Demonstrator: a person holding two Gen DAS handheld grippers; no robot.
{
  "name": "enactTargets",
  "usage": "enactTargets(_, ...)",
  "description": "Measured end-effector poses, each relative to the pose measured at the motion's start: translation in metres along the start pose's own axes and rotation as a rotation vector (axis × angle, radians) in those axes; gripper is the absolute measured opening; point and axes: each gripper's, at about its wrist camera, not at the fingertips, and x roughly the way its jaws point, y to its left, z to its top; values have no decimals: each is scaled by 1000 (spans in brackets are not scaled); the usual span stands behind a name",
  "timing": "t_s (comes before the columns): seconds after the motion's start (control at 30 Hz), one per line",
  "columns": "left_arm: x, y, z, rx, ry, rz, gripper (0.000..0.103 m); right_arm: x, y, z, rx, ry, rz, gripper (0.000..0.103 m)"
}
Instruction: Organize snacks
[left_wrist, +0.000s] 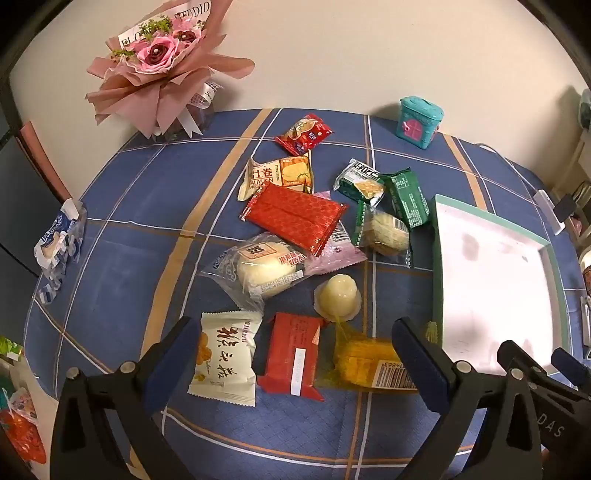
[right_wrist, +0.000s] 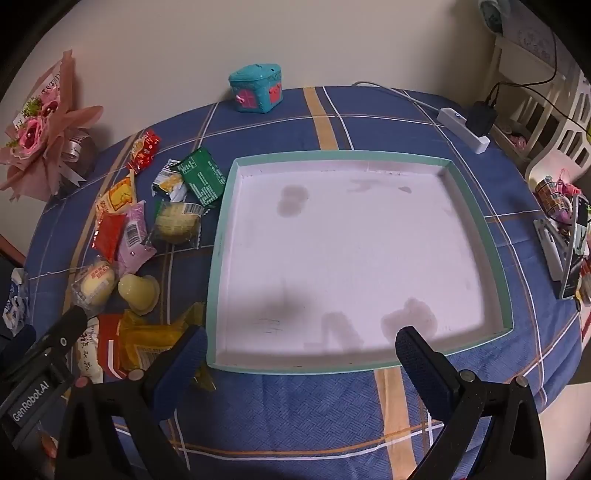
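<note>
Looking at the snacks (left_wrist: 295, 258), we see them heaped on the blue plaid cloth (left_wrist: 122, 236), just left of the green-rimmed tray (right_wrist: 221, 236), whose white floor holds only stains. Our left gripper (left_wrist: 295, 354) hovers wide open over the nearest packets, gripping nothing: a white pack (left_wrist: 225, 358), a red pack (left_wrist: 293, 354) and a yellow pack (left_wrist: 365, 362) whose barcode its right finger partly covers. Our right gripper (right_wrist: 299, 358) hangs equally open and empty over the tray's near rim. The white pack's Chinese characters are unclear to us; "GenRobot.AI" shows on the left gripper. A bouquet (left_wrist: 162, 70) and teal box (left_wrist: 419, 122) stand behind.
</note>
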Motion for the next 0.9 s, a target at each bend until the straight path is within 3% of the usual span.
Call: enactTargets(0.9,1,0,0,4,10,13,103,1,2,-1,3,1,1,103)
